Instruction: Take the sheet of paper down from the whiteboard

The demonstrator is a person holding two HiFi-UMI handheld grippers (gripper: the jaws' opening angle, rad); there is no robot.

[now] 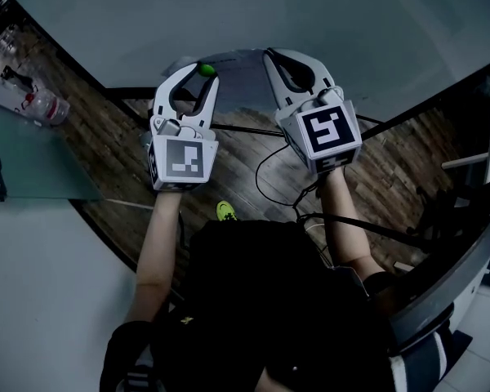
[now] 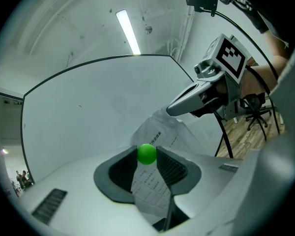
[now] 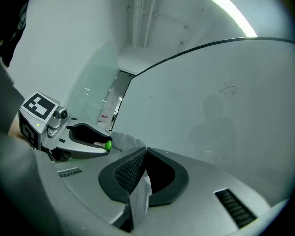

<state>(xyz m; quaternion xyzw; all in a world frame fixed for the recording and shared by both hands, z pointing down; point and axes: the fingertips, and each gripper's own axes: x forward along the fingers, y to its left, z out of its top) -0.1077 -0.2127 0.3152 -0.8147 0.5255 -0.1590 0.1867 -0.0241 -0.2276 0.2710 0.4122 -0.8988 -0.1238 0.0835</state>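
The sheet of paper (image 1: pixel 238 78) hangs off the whiteboard (image 1: pixel 327 15), stretched between my two grippers. My left gripper (image 1: pixel 202 73) is shut on a small green ball magnet (image 1: pixel 207 69). In the left gripper view the magnet (image 2: pixel 147 154) sits between the fingertips, with the printed paper (image 2: pixel 152 183) running through the jaws beneath it. My right gripper (image 1: pixel 269 56) is shut on the paper's other edge. In the right gripper view the paper (image 3: pixel 139 195) is pinched edge-on between the closed pads. Both grippers point level at the board.
The whiteboard's black stand legs and cables (image 1: pixel 269 170) cross the wooden floor below my arms. A glass panel with a plastic bottle (image 1: pixel 42 104) is at the left. An office chair (image 2: pixel 258 107) stands to the right of the board.
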